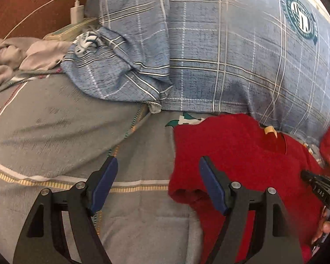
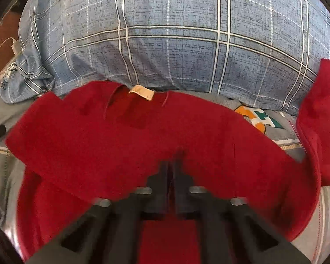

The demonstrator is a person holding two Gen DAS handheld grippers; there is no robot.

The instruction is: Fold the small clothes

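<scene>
Left gripper (image 1: 158, 171): blue-padded fingers spread wide, empty, over the grey patterned quilt (image 1: 55, 121). The small red fleece garment (image 1: 242, 154) lies under its right finger. Right gripper (image 2: 172, 160): fingers pressed together, pinching a fold of that garment; blue plaid pillow (image 2: 176, 33) beyond the fingertips.

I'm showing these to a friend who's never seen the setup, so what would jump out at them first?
The bright red garment spread on the grey bedspread, with its tan neck label toward the big blue plaid pillow behind it. Next, the right claw, closed on a fold of that red fabric, while the left claw hangs open at the garment's left edge.
</scene>
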